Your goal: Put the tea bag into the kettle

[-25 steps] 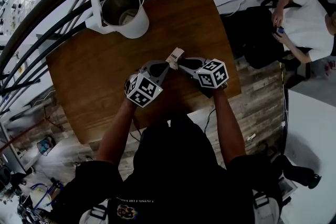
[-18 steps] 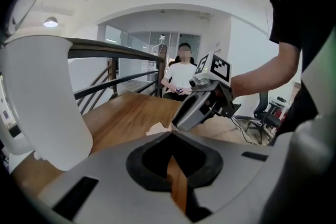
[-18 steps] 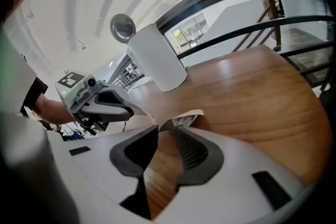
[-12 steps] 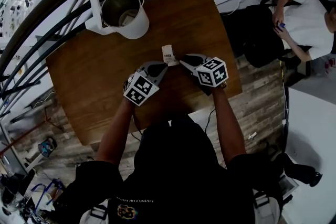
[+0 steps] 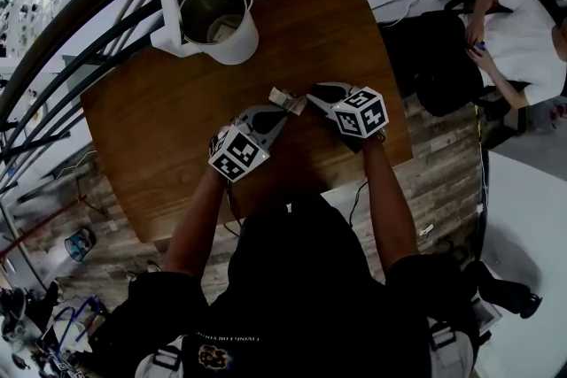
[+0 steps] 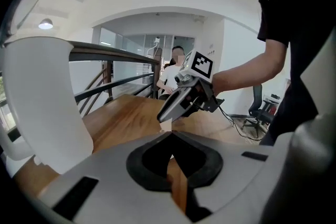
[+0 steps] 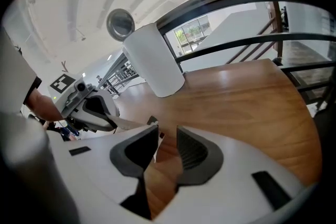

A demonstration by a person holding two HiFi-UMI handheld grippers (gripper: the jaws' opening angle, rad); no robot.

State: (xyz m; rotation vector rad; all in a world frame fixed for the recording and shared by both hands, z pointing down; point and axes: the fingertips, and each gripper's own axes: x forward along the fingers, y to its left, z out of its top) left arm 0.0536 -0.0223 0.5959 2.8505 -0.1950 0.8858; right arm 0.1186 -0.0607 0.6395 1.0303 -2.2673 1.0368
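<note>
we see a wooden table (image 5: 159, 128) with a white kettle (image 5: 232, 40) standing at its far left corner, its lid (image 5: 168, 9) tipped back and the mouth open. well apart from the kettle, over the near middle of the table, two hand-held grippers point in toward each other, almost tip to tip. the left gripper (image 5: 283, 111) has its jaws pressed together, and they pinch the tea bag (image 5: 285, 98), a thin pale packet that sticks out past the tips toward the right. in the left gripper view we can make out only a small white corner of it beyond the closed jaws. the right gripper (image 5: 312, 91) sits just beside it with its jaws spread a little. bare wood shows in the gap between the pads, and the free edge of the tea bag reaches to the inner face of one pad without being clamped. a dark railing (image 5: 80, 57) curves round the far left side of the table, and a person (image 5: 514, 40) sits off to the far right.
</note>
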